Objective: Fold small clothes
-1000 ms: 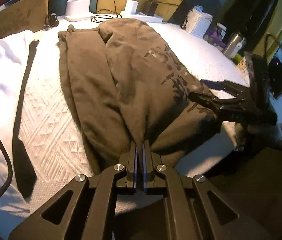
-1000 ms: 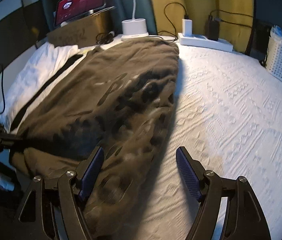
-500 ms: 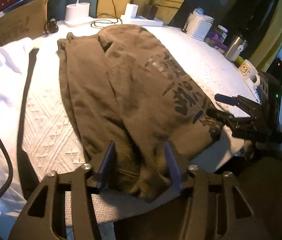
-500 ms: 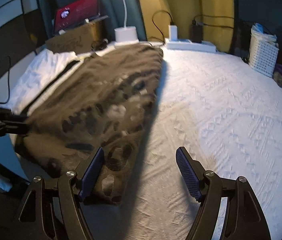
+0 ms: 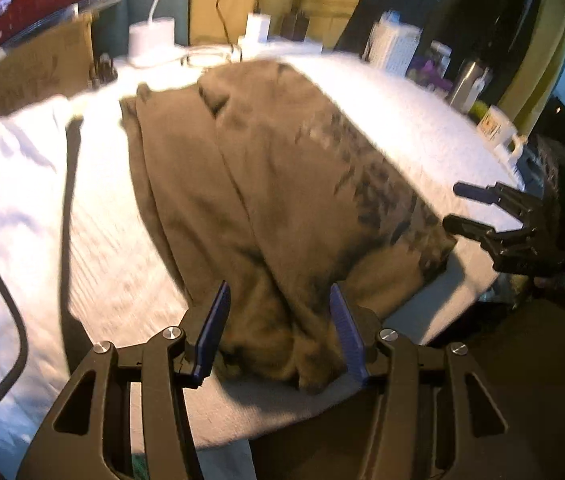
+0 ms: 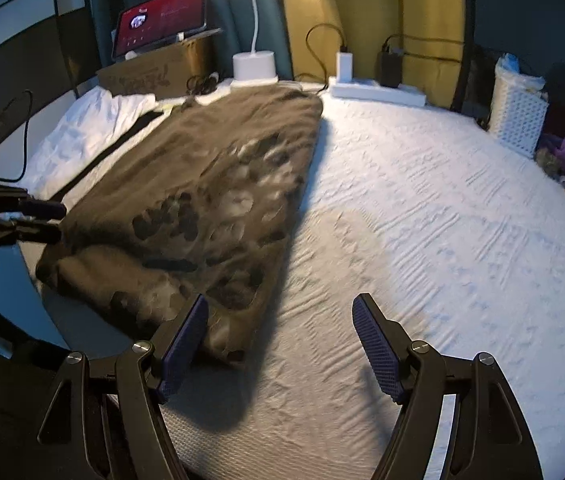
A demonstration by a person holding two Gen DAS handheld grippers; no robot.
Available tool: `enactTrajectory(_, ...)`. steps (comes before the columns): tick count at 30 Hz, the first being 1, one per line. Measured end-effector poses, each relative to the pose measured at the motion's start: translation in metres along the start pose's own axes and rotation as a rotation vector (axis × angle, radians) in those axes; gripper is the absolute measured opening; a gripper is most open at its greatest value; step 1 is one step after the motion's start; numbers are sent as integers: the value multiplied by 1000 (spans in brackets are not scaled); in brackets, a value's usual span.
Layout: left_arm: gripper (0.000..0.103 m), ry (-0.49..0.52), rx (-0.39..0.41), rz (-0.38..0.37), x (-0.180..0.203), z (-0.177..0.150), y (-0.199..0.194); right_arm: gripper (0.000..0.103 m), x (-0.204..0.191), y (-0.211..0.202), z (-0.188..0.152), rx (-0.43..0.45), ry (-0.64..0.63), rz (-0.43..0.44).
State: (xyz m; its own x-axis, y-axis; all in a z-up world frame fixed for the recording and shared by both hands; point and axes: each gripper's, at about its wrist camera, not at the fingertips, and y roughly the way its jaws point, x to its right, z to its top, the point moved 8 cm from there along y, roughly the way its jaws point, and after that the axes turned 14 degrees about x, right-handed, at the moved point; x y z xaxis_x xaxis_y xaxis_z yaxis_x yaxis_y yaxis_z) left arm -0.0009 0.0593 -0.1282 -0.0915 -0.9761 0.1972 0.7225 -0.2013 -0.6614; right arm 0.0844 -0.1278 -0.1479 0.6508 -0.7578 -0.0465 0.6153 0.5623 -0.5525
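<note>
**Item:** olive-brown printed fabric garment point(image 5: 282, 200), folded lengthwise into a long strip. It lies on the white textured bed cover point(image 6: 422, 220). Its near hem is bunched between and just ahead of the left gripper point(image 5: 280, 330) fingers point(image 5: 212, 330).

**Left gripper:** fingers spread, one on each side of the bunched hem; neither visibly grips the cloth.

**Right gripper** point(image 6: 282, 350): fingers spread and empty. The garment's near corner lies just beyond the left-hand finger point(image 6: 182, 346); bare cover lies ahead of the other.

**Step, as judged:** the lengthwise fold looks laid down, with both tools free of it. The next move likely calls for pinching the two near corners and carrying them toward the far end, keeping the layers from sliding.

**Containers:**
- White perforated plastic basket point(image 6: 518, 116), far right of the right fingers; contents indistinct, something pale at the rim.
- White printed mug point(image 5: 498, 130), beyond the right-hand gripper in the left view; contents not visible.
</note>
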Motion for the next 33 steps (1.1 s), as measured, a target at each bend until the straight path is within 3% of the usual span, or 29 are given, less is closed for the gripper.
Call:
enactTrajectory(6, 52, 15, 75, 60, -25, 46, 23, 76, 12, 10, 21, 19, -6, -13)
enactTrajectory(13, 52, 17, 123, 97, -55, 94, 81, 76, 18, 39, 48, 24, -35, -14)
enactTrajectory(18, 52, 21, 149, 75, -70, 118, 116, 76, 23, 65, 62, 7, -41, -13)
enactTrajectory(26, 51, -26, 104, 15, -86, 132, 157, 76, 29, 103, 77, -17, -38, -5)
enactTrajectory(30, 51, -5, 91, -22, -83, 133, 168, 76, 32, 121, 85, -24, -27, -2)
enactTrajectory(31, 38, 11, 99, -25, -82, 133, 169, 76, 33, 125, 87, -24, -18, 3)
enactTrajectory(32, 15, 30, 91, -21, -81, 132, 171, 76, 34, 130, 89, -25, -3, 14)
enactTrajectory(33, 11, 39, 87, -15, -82, 132, 173, 76, 35, 133, 90, -26, 6, 19)
